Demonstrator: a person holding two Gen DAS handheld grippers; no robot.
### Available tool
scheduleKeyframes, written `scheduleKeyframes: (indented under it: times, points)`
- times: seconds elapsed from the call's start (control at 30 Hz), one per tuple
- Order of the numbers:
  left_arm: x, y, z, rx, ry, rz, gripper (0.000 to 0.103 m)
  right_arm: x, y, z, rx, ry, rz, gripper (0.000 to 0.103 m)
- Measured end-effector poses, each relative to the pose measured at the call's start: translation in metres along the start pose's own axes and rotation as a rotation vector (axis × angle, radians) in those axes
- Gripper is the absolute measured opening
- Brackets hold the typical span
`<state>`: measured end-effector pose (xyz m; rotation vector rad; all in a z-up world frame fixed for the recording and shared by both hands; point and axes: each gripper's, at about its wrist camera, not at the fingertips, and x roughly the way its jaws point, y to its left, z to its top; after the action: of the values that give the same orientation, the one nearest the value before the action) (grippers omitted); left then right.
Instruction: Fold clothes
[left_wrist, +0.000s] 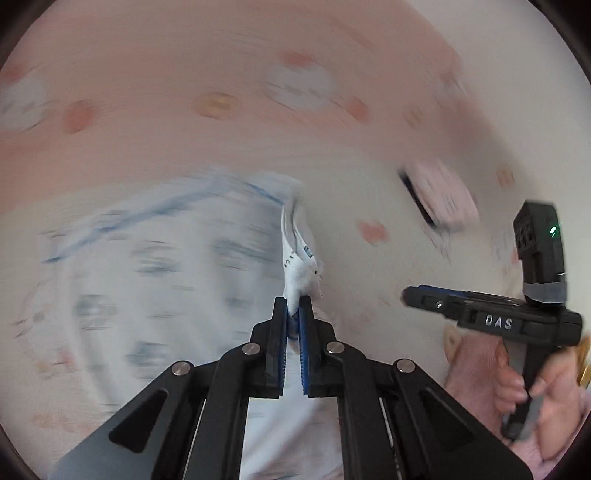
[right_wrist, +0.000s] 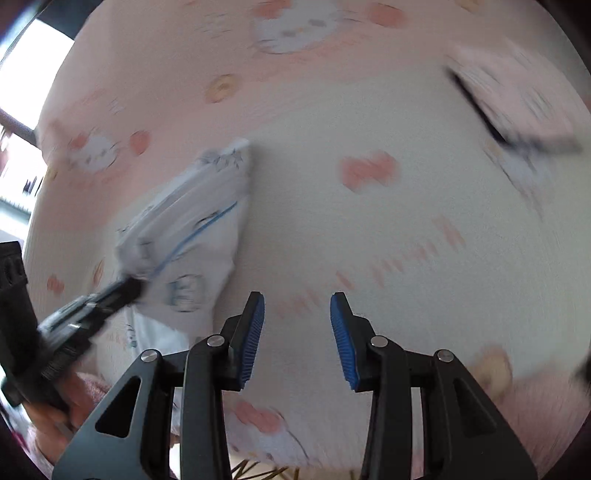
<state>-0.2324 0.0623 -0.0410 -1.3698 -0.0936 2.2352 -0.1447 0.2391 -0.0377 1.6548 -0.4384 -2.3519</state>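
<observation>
Pink and cream bedding printed with cartoon cat faces and bows (right_wrist: 369, 173) covers the whole work surface, and both views are smeared by motion. On it, at the left of the right wrist view, lies the white cotton garment with blue piping and small grey cartoon prints (right_wrist: 192, 229), partly bunched. The left gripper (left_wrist: 294, 314) is clamped on a pinched fold at the garment's edge, and cloth rises in a soft peak from between its blue pads. The right gripper (right_wrist: 297, 332) hangs over bare bedding just beside the garment, its jaws apart with nothing between them. A pink, dark-edged flat object (right_wrist: 517, 107) lies well apart at the upper right; blur hides what it is. The garment looks light, limp and thin, so it will likely sag and crumple from a single pinch. A second hold on the piped hem or a free corner should keep the edge taut for folding.
</observation>
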Motion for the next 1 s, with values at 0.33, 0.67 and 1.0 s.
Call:
scheduleKeyframes:
  times: [0.33,0.67,1.0]
  points:
    - [-0.004,0.158,0.017,-0.153,0.038,0.141,0.006,0.08,0.086,0.108,-0.24,-0.02,-0.024,0.04]
    - [0.03,0.184,0.015,-0.153,0.091,0.113,0.006,0.16,0.138,0.13,-0.435,0.059,-0.026,0.052]
    - [0.029,0.196,0.011,-0.185,0.086,0.147,0.006,0.168,0.156,0.118,-0.499,0.203,0.25,0.054]
